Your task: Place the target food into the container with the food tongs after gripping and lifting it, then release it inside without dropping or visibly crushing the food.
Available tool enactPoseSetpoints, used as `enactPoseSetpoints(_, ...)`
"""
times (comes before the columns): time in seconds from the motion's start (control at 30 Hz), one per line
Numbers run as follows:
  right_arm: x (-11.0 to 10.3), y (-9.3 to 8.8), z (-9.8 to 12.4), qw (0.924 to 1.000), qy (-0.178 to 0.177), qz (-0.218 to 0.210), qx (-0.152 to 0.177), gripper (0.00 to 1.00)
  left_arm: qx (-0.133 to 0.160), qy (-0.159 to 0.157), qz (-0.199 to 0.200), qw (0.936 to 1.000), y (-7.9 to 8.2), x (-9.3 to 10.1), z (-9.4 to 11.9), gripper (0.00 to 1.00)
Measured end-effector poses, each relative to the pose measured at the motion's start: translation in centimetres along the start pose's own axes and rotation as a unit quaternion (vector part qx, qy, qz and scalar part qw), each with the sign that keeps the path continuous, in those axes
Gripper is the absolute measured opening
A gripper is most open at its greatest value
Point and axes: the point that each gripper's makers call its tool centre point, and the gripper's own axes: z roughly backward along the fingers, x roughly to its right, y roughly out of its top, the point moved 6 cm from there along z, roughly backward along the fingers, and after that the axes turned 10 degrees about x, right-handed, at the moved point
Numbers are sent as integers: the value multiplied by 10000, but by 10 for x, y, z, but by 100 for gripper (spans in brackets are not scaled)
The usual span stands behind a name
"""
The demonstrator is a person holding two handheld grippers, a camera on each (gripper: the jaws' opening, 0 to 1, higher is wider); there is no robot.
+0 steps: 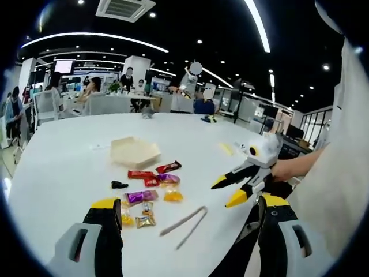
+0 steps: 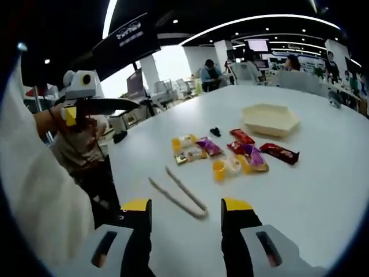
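Left gripper view: the left gripper (image 1: 190,216) rises from the bottom edge, its two yellow-tipped jaws standing well apart with nothing between them, over a white table (image 1: 69,150). Between the jaws, on the table, lie the food tongs (image 1: 185,222), a pale pair joined at the near end, their arms spread only narrowly and gripping nothing. Left of the tongs and beyond them is a loose cluster of wrapped sweets (image 1: 151,187) (red, purple, orange and gold wrappers; which one is the target cannot be told), with one small black item (image 1: 119,184) at its left edge. Farther off sits the container (image 1: 134,152), a shallow pale hexagonal tray, apart from the sweets and with nothing visible in it. The right gripper (image 1: 230,189) enters from the right, held by a hand (image 1: 288,168), its yellow tips a little parted and free of the table.

Right gripper view: the right gripper (image 2: 185,209) has its jaws parted and empty, just nearer than the tongs (image 2: 180,197), which lie on the table (image 2: 323,190) untouched. The sweets (image 2: 233,153) lie beyond them, the container (image 2: 271,120) beyond and to the right. The left gripper (image 2: 86,104) shows at far left, raised. People sit at desks in the far background.
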Motion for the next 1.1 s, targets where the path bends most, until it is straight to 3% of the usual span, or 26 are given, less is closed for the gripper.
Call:
enactPoseSetpoints(0.13,-1,-4,-9,9983,234,421,-319,48,138,203,52,9997,0,-4,7,99)
enactPoseSetpoints(0.3,-1,-7,-12,9977,328,412,-427,48,52,440,231,9988,-10,-4,16,99)
enactPoseSetpoints(0.47,2,-13,-12,9972,376,451,-466,48,178,530,241,9981,-11,-2,20,99)
enactPoseSetpoints(0.53,4,-14,-12,9977,360,363,-439,48,24,623,307,9976,-15,-5,20,99)
enactPoseSetpoints(0.6,8,-15,-16,9987,354,143,-324,48,112,680,156,9975,-7,-6,23,99)
enactPoseSetpoints(0.7,11,-16,-21,9983,366,206,-414,47,272,767,261,9963,-1,-13,25,99)
enactPoseSetpoints(0.8,12,-16,-25,9977,435,266,-439,47,234,873,303,9955,0,-21,26,99)
enactPoseSetpoints(1.1,13,-24,-36,9950,549,478,-683,44,83,703,208,9973,4,-22,22,99)
